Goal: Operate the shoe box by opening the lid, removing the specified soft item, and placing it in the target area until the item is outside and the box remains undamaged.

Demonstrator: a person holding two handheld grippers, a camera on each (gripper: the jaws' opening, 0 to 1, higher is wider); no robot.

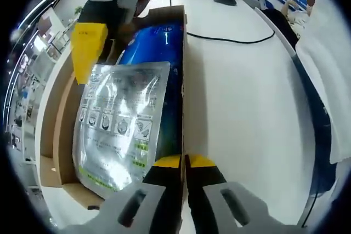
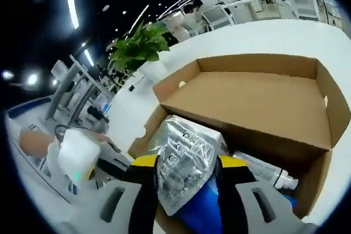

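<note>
here the right gripper [image 2: 186, 176] jaws pinch the silver pouch [image 2: 184, 173] to lift it out; left gripper [image 1: 184, 163] jaws clamp the box wall [image 1: 183, 80], prob. steadying the box w/ lid [image 2: 247, 102] open.

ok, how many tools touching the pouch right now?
2. The right tool is clamped on the silver pouch's top edge over the open shoe box. The left tool sits shut at the pouch's lower corner by the box wall; actual contact there is unclear.
</note>
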